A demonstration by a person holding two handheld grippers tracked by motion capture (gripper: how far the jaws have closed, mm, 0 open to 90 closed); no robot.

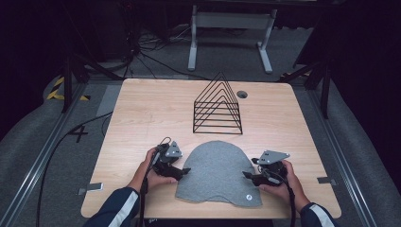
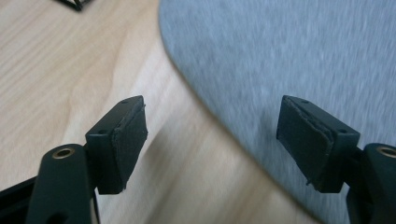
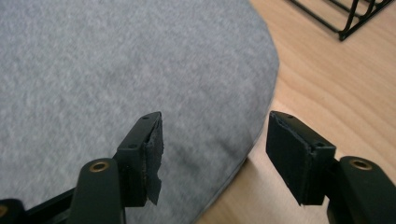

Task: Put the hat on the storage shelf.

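A grey felt hat (image 1: pixel 217 171) lies flat on the wooden bench (image 1: pixel 142 113), near the person's edge, with a black wire rack (image 1: pixel 217 106) standing just beyond it. The left tongs (image 1: pixel 182 171) sit at the hat's left edge, jaws spread apart, one over bare wood and one over the fabric. The right tongs (image 1: pixel 247 176) sit at its right edge, likewise released, straddling the rim and gripping nothing.
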